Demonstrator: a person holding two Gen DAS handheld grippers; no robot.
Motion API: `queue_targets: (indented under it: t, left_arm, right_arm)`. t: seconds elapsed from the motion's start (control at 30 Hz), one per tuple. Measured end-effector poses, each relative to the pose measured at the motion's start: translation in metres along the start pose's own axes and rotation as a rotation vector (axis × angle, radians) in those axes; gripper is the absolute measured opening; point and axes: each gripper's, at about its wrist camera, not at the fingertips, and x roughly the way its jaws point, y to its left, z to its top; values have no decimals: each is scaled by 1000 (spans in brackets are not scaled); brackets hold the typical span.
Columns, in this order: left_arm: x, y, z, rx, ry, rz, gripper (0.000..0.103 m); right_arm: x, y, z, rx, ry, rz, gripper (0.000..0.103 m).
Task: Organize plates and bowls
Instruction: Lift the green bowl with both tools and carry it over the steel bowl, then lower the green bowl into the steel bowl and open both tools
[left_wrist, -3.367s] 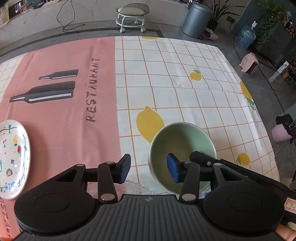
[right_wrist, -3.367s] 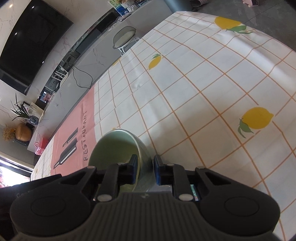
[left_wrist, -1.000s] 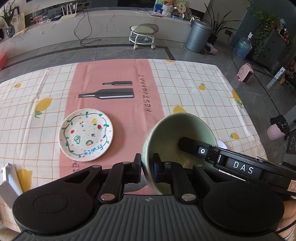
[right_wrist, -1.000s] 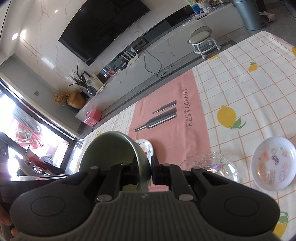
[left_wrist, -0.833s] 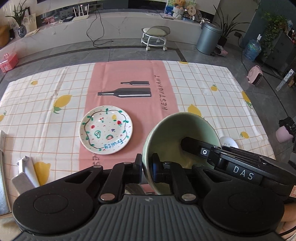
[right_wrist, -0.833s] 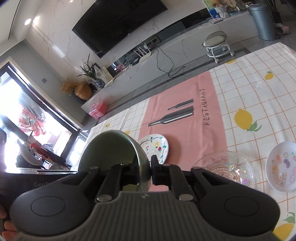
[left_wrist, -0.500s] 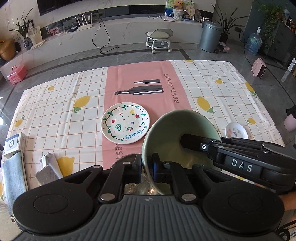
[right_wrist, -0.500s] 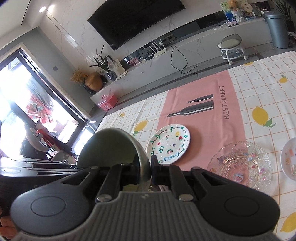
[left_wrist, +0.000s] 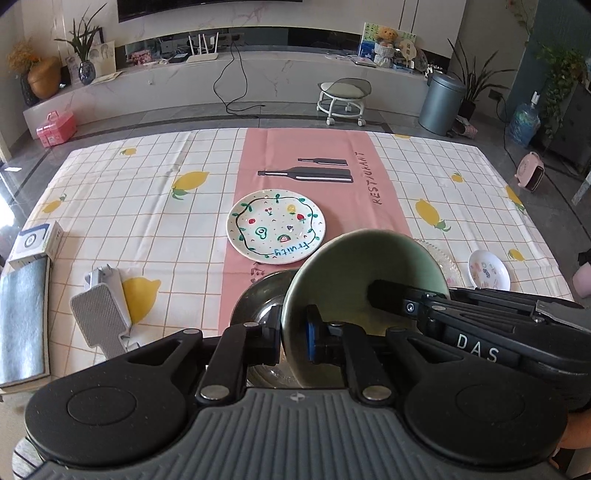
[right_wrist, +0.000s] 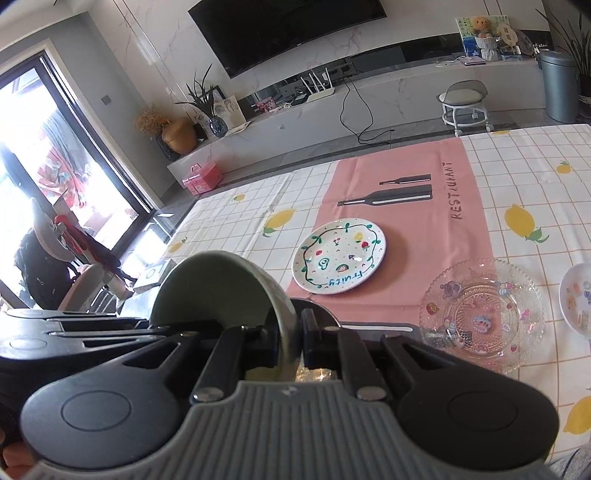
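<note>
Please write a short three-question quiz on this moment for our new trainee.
1. True or false: only one gripper grips the green bowl.
2. What lies directly below the green bowl? A) a metal bowl B) the fruit plate C) a blue cloth
3. Fill in: the clear glass dish sits between the fruit plate and the small ____ plate.

Key:
1. False; the left gripper and the right gripper each clamp its rim.
2. A
3. white
</note>
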Motion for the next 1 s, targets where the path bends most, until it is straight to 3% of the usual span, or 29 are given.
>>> queue_targets:
  t: [0.37, 0.5, 0.67, 1.0]
  left_arm:
    - [25, 22, -17, -41, -25, -20, 16]
    - [40, 37, -25, -78, 10, -78, 16]
    - [48, 37, -35, -10, -16, -71, 16]
    - [51, 35, -40, 10, -34, -53, 20]
  right_arm:
    - [29, 6, -10, 19, 61, -45, 10]
    - [43, 2, -18, 60, 88, -63, 10]
    - [56, 3, -29, 63, 117, -94, 10]
    - [68, 13, -35, 7, 106, -197, 13]
